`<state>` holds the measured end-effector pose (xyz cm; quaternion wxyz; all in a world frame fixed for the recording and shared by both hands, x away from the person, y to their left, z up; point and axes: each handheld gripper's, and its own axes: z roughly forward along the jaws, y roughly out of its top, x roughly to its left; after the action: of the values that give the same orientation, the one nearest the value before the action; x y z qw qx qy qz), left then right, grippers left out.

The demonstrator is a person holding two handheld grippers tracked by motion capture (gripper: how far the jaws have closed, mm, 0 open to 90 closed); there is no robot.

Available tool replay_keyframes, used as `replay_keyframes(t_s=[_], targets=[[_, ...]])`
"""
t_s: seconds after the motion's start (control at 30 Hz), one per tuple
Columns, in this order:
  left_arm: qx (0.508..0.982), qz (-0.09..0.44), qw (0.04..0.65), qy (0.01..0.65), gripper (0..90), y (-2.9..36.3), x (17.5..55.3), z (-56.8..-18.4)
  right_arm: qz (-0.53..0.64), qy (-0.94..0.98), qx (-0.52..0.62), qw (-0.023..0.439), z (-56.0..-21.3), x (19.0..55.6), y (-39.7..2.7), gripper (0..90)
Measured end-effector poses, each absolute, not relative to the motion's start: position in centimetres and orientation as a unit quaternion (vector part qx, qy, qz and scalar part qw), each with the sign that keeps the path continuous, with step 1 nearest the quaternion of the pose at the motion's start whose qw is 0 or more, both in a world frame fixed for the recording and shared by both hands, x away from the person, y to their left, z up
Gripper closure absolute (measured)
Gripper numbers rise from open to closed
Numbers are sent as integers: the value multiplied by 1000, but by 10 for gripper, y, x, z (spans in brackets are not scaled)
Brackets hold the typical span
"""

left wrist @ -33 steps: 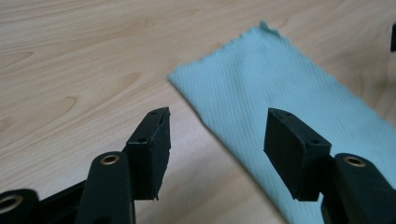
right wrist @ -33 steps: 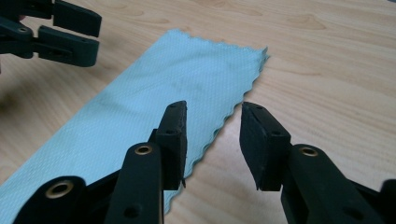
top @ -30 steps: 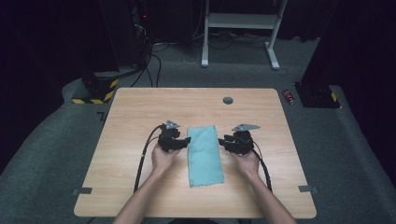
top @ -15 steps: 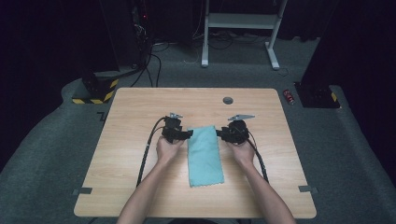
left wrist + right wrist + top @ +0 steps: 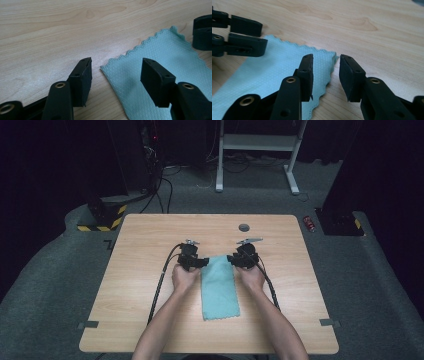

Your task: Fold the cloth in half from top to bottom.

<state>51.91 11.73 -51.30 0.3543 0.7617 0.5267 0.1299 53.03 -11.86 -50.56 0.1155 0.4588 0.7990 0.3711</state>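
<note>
Cloth [image 5: 219, 287] lies flat mid-desk [image 5: 140, 320], both far corners targeted: left tongs [image 5: 115, 75] straddle one, gaping, just narrowing; right tongs [image 5: 325, 75] bracket the other, closing in, not yet pinching — readying a fold, I'd say.

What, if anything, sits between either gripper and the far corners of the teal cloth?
Nothing visible does. The left gripper straddles one far corner of the flat teal scalloped-edge microfibre cloth with open jaws; the right gripper straddles the other. Bare light wooden table lies around them.
</note>
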Motion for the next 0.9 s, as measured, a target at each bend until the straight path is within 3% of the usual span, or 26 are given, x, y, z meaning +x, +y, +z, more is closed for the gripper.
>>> replay_keyframes(t_s=[0.2, 0.47, 0.9], targets=[[767, 134, 349, 521, 446, 114, 520, -513, 364, 796, 467, 123, -517, 537, -118, 645], [775, 156, 329, 516, 545, 111, 519, -512, 353, 810, 445, 148, -517, 536, -109, 693], [783, 163, 326, 504, 713, 108, 518, -512, 350, 821, 425, 151, -518, 533, -102, 802]])
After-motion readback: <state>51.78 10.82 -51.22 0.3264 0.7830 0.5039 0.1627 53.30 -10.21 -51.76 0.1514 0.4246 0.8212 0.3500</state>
